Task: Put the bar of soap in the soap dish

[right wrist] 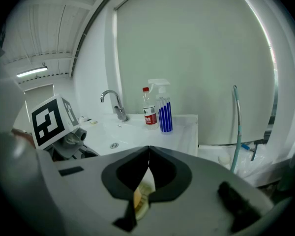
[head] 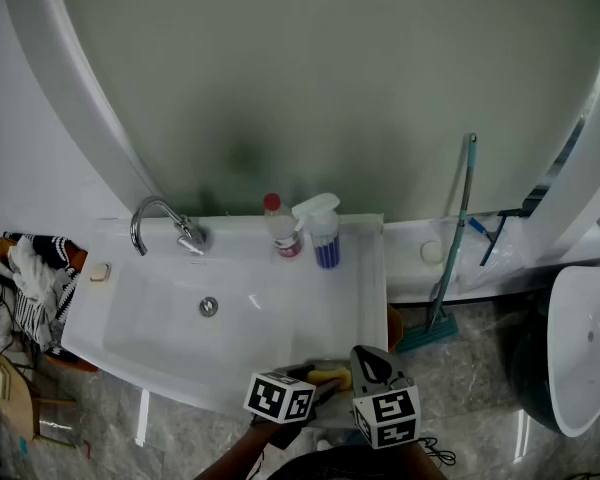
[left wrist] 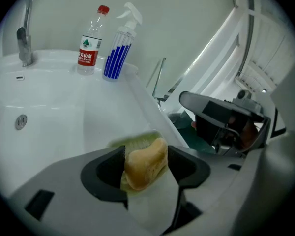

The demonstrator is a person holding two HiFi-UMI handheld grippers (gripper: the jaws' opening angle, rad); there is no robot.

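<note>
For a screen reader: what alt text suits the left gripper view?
The left gripper, jaws open, straddles a bar of soap on a green soap dish on the rim of a sink, with a bottle and spray bottle behind.

Lower centre of the head view, the bar of soap (head: 329, 375) is mostly hidden, only a yellow sliver showing. In the left gripper view the green soap dish (left wrist: 135, 141) behind it is blurred. A small pale object (head: 100, 272) at middle left is too small to tell.

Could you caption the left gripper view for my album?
Left gripper, open, around the soap bar lying on its green dish at the sink edge.
</note>
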